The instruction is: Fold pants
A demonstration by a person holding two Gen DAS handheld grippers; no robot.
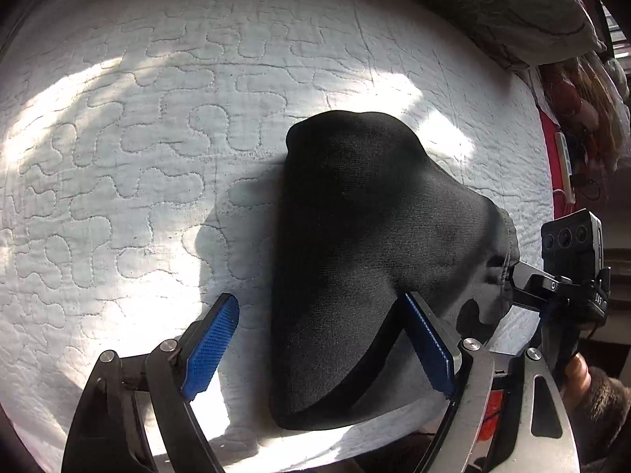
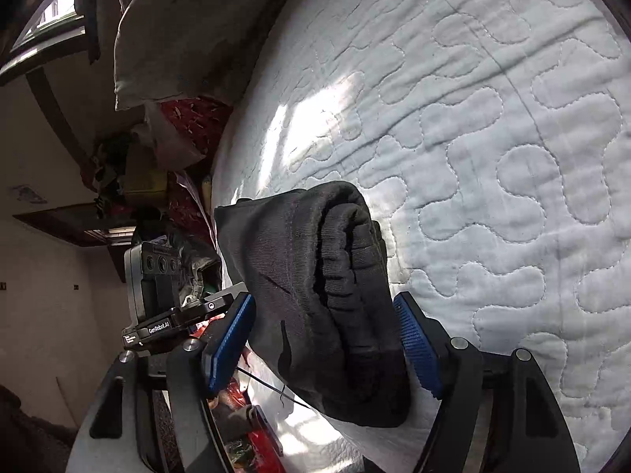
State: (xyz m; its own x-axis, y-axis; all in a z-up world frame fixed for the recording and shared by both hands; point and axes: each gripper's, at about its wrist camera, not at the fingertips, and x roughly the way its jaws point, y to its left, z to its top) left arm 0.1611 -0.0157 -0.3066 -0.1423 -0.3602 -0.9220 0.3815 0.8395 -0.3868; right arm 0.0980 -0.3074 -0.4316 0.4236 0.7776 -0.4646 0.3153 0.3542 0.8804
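Observation:
The black pants (image 1: pixel 355 244) lie folded into a thick bundle on the white quilted bed (image 1: pixel 138 157), near its edge. My left gripper (image 1: pixel 323 339) is open, its blue pads (image 1: pixel 209 351) on either side of the bundle's near end. My right gripper (image 2: pixel 323 339) is open too, its blue pads (image 2: pixel 418 347) straddling the layered end of the pants (image 2: pixel 315 276), where the ribbed waistband folds show. The right gripper also shows in the left wrist view (image 1: pixel 524 280) at the bundle's right end.
A grey pillow (image 1: pixel 493 4) lies at the head of the bed, also in the right wrist view (image 2: pixel 177 31). Cluttered red cloth and bags (image 2: pixel 181 130) sit beside the bed edge. The white quilt (image 2: pixel 493 157) stretches away beyond the pants.

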